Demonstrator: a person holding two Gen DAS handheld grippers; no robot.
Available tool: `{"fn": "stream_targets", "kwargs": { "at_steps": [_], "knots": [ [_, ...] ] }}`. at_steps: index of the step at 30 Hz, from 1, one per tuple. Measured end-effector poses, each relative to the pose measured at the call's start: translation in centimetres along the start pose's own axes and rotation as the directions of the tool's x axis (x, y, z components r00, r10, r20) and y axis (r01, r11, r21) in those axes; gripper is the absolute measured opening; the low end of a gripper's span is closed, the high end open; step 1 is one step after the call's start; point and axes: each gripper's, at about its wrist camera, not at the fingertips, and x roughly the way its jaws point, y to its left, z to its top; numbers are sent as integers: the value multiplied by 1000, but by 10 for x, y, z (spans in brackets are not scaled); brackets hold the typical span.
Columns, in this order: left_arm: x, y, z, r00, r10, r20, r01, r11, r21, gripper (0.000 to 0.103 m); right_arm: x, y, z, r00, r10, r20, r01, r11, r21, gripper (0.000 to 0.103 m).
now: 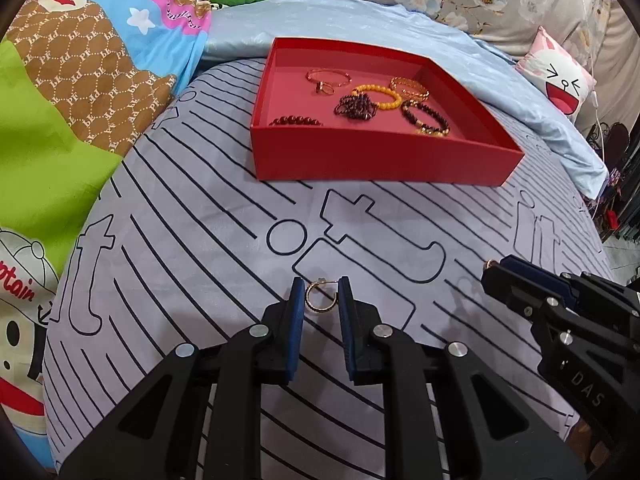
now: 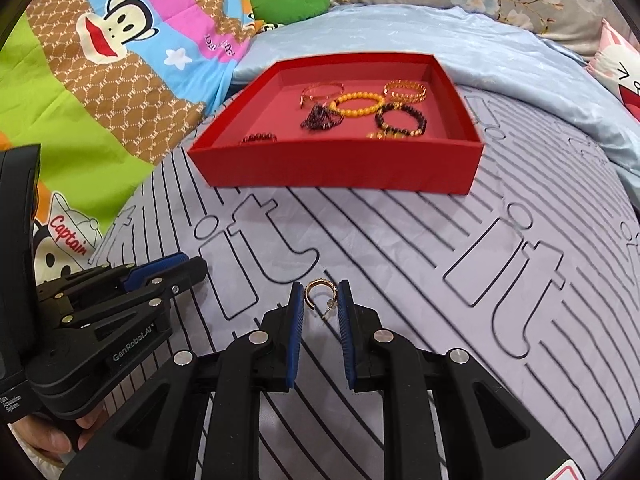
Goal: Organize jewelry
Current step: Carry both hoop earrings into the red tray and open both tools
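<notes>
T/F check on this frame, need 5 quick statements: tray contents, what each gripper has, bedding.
1. The red tray holds several bracelets. True.
2. The left gripper has a small gold hoop earring between its jaws. True.
3. The right gripper is empty. False: a second hoop earring sits between its jaws.
4. The yellow bead bracelet lies on the striped sheet outside the tray. False: it is inside the tray.
5. The tray has a lid on. False: it is open-topped.
</notes>
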Motion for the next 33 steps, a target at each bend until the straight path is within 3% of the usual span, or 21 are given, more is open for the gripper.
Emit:
{"fn": "stream_targets", "kwargs": {
  "at_steps": [7,15,22,33],
  "knots": [
    [-19,-9,25,998,-24,50,23,1000,21,17,-19,-8,30,997,-5,73,5,1000,1,16],
    [-24,-22,79,990,-39,133,33,998,53,17,-20,-18,81,991,6,133,-7,1000,8,16],
    [3,-29,131,987,-11,162,0,998,69,17,10,-24,122,991,8,135,-10,1000,16,16],
    [63,-21,164,992,47,116,-53,997,49,17,73,-26,155,996,-8,84,6,1000,17,16]
  ]
}}
